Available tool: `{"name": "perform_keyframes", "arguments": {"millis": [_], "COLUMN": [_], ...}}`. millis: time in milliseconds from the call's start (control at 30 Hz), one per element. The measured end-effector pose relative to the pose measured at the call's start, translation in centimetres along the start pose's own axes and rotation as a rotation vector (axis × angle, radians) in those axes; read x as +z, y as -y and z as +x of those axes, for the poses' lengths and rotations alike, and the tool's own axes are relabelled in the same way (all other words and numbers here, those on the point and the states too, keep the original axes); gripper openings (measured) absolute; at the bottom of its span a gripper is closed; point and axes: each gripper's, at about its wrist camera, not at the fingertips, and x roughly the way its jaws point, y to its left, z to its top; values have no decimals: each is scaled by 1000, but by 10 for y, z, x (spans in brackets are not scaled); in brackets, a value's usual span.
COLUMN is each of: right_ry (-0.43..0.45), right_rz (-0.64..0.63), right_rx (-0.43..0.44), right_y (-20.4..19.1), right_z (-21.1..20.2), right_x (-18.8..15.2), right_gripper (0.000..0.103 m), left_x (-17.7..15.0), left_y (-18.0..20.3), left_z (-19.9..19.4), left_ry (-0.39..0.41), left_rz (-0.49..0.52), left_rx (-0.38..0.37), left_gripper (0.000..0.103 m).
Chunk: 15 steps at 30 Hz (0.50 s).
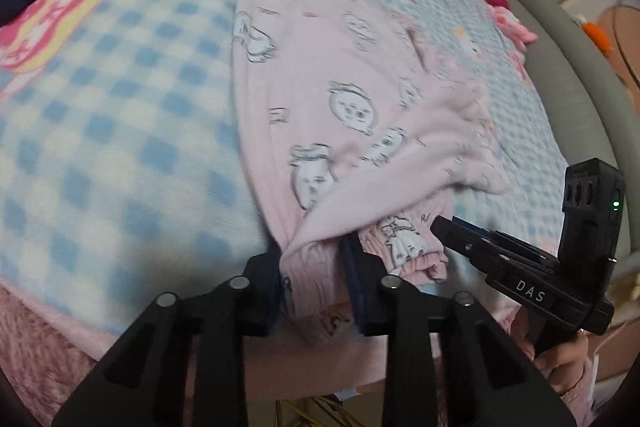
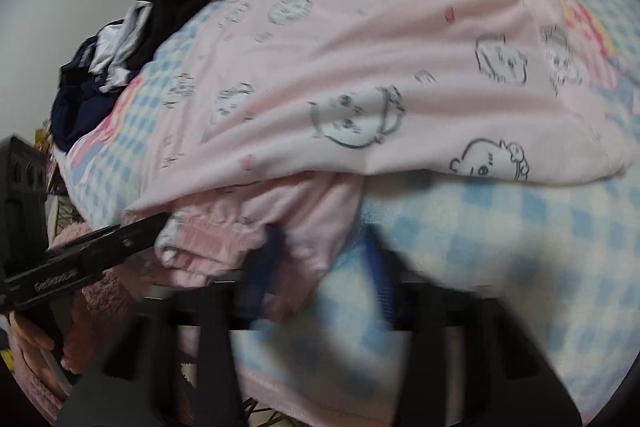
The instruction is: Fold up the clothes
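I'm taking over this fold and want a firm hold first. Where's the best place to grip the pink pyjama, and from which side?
Grip the pyjama at its gathered, elastic-looking end, nearest the bed edge, coming from that edge with fingers pointing down and forward. There the fabric bunches into thick layers that give the fingers something to bite; farther away it lies flat on the checked blanket.

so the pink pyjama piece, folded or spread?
Partly folded: pink pyjama piece has one flap doubled over near its gathered waistband; the rest lies flat.
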Motion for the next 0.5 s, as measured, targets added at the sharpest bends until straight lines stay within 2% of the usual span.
{"name": "perform_keyframes", "arguments": {"millis": [67,167,333,433,500], "right_ry": [17,46,117,142,135], "right_rz": [-32,-31,-24,-6,14], "right_rx": [-13,-44,-49,-43,-35], "right_y": [-7,-7,-3,-1,2], "right_z": [-8,-22,-59,-73,-71], "right_x": [-3,-6,-8,-13,-18], "right_gripper": [8,3,3,3,3], "left_x": [-2,1,5,1,-3], "left_y": [6,9,18,16,4], "left_z": [-3,-12,-29,-30,-22], "left_ry": [6,8,34,36,5], "left_rz": [30,41,91,88,53], "left_rx": [8,-30,-33,-37,-10], "left_gripper": [19,16,16,16,16]}}
